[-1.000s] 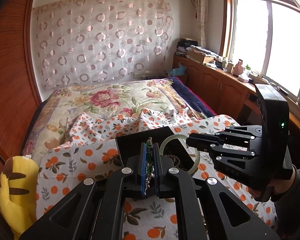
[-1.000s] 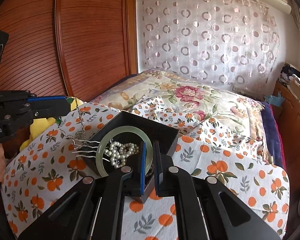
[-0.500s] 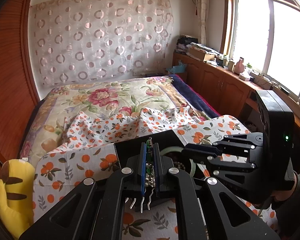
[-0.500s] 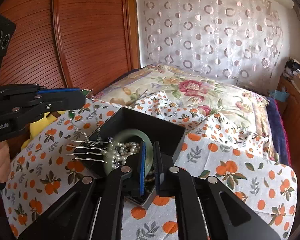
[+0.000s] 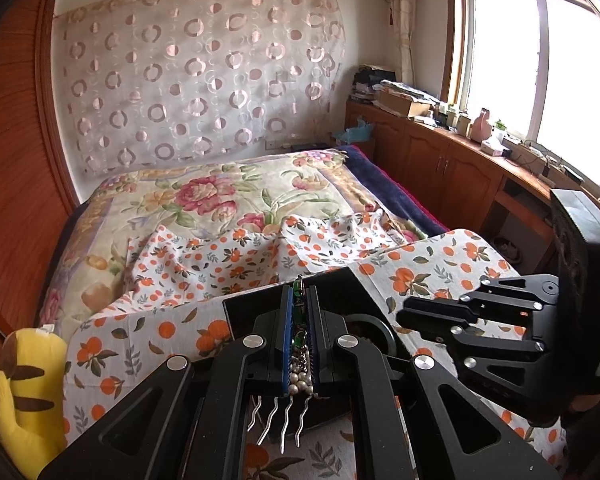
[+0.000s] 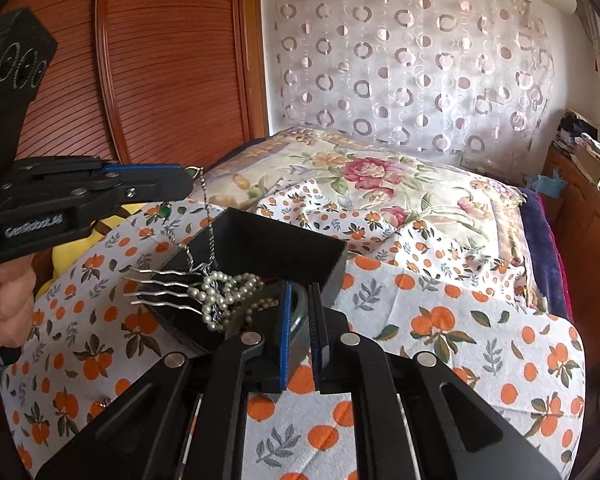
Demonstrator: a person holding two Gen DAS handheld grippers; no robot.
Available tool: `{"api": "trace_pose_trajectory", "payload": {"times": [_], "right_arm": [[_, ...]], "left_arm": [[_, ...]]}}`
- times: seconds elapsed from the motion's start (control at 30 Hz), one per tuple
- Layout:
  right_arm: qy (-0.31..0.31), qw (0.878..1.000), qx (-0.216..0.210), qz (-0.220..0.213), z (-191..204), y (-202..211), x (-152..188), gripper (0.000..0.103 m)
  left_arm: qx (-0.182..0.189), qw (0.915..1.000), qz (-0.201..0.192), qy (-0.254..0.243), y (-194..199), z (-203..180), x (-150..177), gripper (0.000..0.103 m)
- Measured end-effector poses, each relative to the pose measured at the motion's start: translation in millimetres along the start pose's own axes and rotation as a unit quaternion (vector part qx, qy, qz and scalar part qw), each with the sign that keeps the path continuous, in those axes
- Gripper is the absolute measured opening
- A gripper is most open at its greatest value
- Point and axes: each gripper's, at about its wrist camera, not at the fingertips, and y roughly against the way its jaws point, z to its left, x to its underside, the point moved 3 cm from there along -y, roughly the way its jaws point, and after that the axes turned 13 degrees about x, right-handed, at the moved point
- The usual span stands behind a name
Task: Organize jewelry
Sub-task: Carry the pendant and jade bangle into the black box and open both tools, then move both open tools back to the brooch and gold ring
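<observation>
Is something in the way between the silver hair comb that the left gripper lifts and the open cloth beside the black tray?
Yes. The silver wavy-pronged hair comb is tangled with the white pearl strand, which hangs over the green jade bangle held by the right gripper.

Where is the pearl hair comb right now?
In the right wrist view, the pearl hair comb hangs left of centre over the black box's left edge, dangling by its chain from the left hand-held gripper.

Orange-print cloth (image 6: 440,320), black tray (image 6: 276,244)
</observation>
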Motion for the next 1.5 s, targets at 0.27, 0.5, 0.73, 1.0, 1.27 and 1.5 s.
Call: {"api": "trace_pose_trajectory", "payload": {"times": [0.27,0.5,0.73,1.0,1.27,1.5], "right_arm": [[-0.003,1.0,0.005,-0.001,-2.9,12.5,7.6,0.011],[-0.004,1.0,0.003,0.002,1.3,27.6,21.8,0.01],[0.006,1.0,-0.002,0.017,16.0,43.5,51.9,0.01],[0.015,0.999,-0.009,0.027,35.6,58.3,72.6,0.019],[0.03,0.998,-0.018,0.052,55.2,63.7,98.7,0.024],[0.041,0.996,-0.03,0.07,70.3,69.3,114.6,0.039]], "left_arm": [[0.002,1.0,0.004,0.0,-6.3,1.8,-2.2,0.006],[0.004,1.0,0.003,-0.002,-6.8,-0.7,0.9,0.019],[0.006,0.9999,0.015,0.001,14.0,-6.3,43.7,0.019],[0.002,0.9998,0.019,0.007,43.8,-14.1,80.2,0.02],[-0.003,0.9991,0.039,0.017,49.6,-16.6,111.2,0.021],[-0.009,0.9978,0.06,0.028,51.7,-14.7,139.9,0.028]]}}
